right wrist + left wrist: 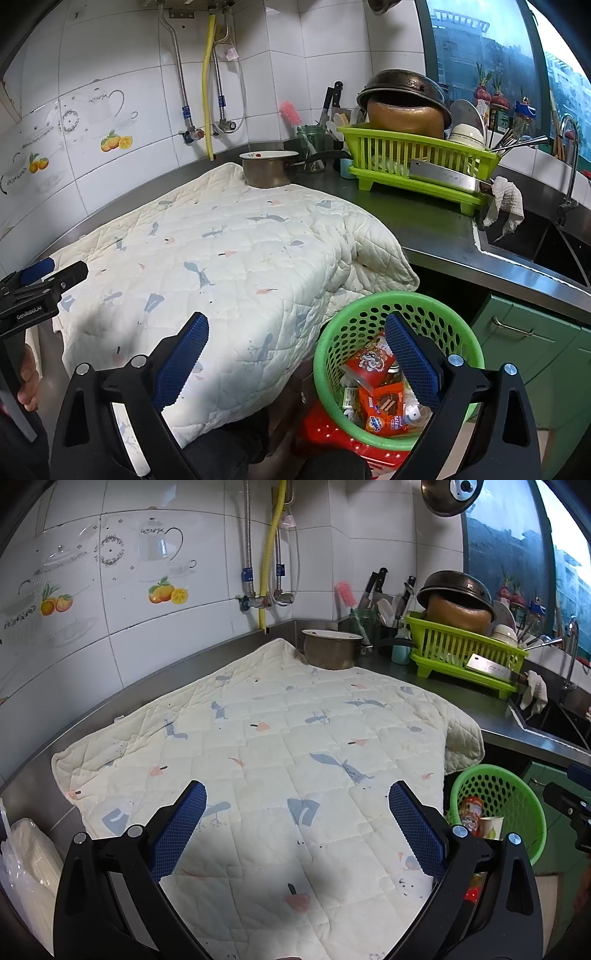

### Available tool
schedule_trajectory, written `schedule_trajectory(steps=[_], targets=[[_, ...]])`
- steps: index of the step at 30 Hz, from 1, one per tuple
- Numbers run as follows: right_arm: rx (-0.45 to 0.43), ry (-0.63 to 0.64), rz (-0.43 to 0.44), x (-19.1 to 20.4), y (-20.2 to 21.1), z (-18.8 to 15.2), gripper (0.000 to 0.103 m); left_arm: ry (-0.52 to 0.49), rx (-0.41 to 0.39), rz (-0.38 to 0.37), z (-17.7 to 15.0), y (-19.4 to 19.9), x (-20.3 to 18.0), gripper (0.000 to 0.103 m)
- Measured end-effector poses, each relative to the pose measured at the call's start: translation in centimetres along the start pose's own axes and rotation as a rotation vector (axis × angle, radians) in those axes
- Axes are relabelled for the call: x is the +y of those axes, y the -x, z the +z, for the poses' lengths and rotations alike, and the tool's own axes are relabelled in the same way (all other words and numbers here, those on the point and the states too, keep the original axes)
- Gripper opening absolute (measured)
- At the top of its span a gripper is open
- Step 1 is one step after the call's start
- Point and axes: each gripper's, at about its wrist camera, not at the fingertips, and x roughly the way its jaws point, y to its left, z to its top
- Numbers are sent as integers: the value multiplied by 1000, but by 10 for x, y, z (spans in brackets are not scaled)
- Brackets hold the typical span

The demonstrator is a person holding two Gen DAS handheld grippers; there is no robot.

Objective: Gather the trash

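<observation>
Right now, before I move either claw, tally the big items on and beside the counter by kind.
Round green perforated plastic basket: 1
Lime-green slatted plastic dish rack: 1
White quilted printed cloth: 1
Dull metal saucepan: 1
Total: 4

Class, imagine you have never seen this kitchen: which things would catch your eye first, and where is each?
A quilted cloth with animal prints covers most of the steel counter. Below its right edge stands a green basket holding bright snack wrappers. At the back, a lime dish rack carries a dark wok.
</observation>
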Motion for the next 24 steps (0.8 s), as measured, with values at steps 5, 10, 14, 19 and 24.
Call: schedule_trajectory(steps=[5, 10, 14, 19, 24], targets=[[1, -1, -1, 0, 0, 0, 93, -14, -8, -13, 0, 4, -1, 98], [1, 0, -2, 1, -1, 0, 93, -28, -12, -29, -1, 9, -4, 98], [2, 4, -3, 3, -1, 0, 93, -41, -12, -38, -4, 12, -6, 98], [0, 5, -3, 5, -2, 0, 93, -46, -14, -37, -6, 14, -6, 98], [0, 5, -2, 6, -1, 0, 93, -49, -18, -41, -7, 15, -6, 98]])
